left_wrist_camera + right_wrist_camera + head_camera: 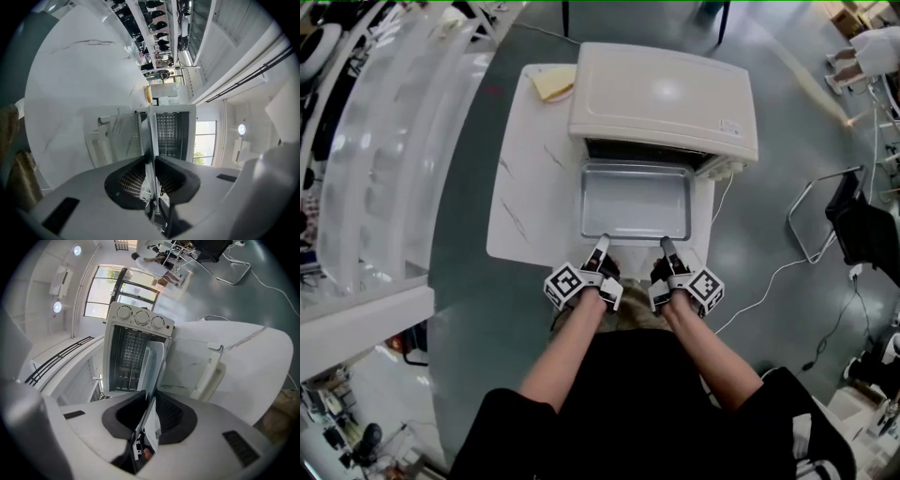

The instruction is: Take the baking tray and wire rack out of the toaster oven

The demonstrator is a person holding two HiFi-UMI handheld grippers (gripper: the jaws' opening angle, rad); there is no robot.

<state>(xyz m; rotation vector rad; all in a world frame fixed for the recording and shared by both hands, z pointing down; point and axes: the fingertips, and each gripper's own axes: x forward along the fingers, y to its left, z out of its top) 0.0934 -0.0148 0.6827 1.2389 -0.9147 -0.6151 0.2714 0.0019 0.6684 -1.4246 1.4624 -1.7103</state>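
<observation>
Baking tray (636,202) mostly outside toaster oven (664,98), far edge at its mouth, above white table (520,187). Left gripper (602,240) and right gripper (667,243) each clamped on tray's near rim (thin edge pinched between pads).

No words or numbers can be read anywhere. A small sticker (731,127) on top of the oven (664,94) is too small to make out. The left cube (565,284) and right cube (706,287) bear black-and-white square markers, no lettering.
</observation>
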